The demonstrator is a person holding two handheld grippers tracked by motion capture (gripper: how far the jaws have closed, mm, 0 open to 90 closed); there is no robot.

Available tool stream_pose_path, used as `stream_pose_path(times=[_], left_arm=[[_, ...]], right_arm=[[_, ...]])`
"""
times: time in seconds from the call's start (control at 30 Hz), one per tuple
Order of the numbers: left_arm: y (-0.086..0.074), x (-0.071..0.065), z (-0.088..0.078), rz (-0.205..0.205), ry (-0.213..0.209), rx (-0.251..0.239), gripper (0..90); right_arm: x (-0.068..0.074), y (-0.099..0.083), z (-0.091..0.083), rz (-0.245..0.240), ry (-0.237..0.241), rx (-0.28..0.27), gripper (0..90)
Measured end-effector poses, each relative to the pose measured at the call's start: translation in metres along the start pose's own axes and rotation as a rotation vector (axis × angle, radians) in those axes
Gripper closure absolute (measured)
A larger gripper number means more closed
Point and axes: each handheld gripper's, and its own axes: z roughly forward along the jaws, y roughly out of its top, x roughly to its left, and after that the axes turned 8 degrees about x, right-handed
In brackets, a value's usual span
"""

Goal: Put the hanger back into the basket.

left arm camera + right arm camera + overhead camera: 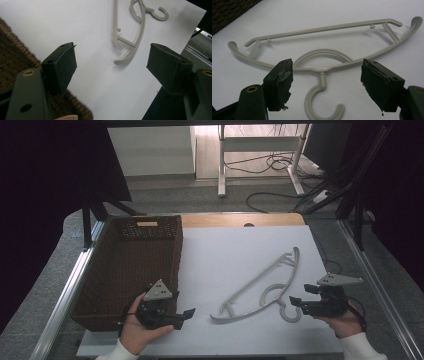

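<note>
Fingers (279, 82) on the right gripper (327, 85) sit spread around the hanger (322, 67) hook, so closing off-centre could skid it away.

Wide bare room is offered on the white tabletop (235, 250) between the woven basket (130, 265) and the grey hanger (265, 285), and a pass there is blocked by nothing. The left side is walled off by the basket, just beside the left gripper (189, 312), whose jaws are seen standing wide with only bare table between them. The hook end of the hanger is met just ahead of the right gripper (295, 301), between its spread jaws, while open table is left beyond the hanger's far tip.
</note>
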Motion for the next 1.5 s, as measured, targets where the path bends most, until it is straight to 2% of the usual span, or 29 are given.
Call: stream_pose_path(times=[0.3, 0.63, 0.93, 1.23, 1.5], left_arm=[[0.016, -0.007, 0.012, 0.015, -0.018, 0.015, 24.3], [0.025, -0.010, 0.027, 0.039, -0.035, 0.042, 24.7], [0.034, -0.022, 0.042, 0.084, -0.065, 0.068, 24.9], [0.041, -0.029, 0.058, 0.095, -0.085, 0.095, 24.9], [0.051, -0.040, 0.077, 0.132, -0.108, 0.129, 26.0]], right_arm=[[-0.005, -0.002, -0.002, 0.014, -0.008, -0.005, 26.5], [-0.007, -0.003, -0.001, 0.023, -0.010, 0.003, 26.6], [-0.007, -0.003, 0.000, 0.021, -0.009, 0.008, 26.6], [-0.007, -0.004, 0.001, 0.024, -0.012, 0.010, 26.6], [-0.007, -0.004, 0.000, 0.021, -0.019, 0.006, 26.7]])
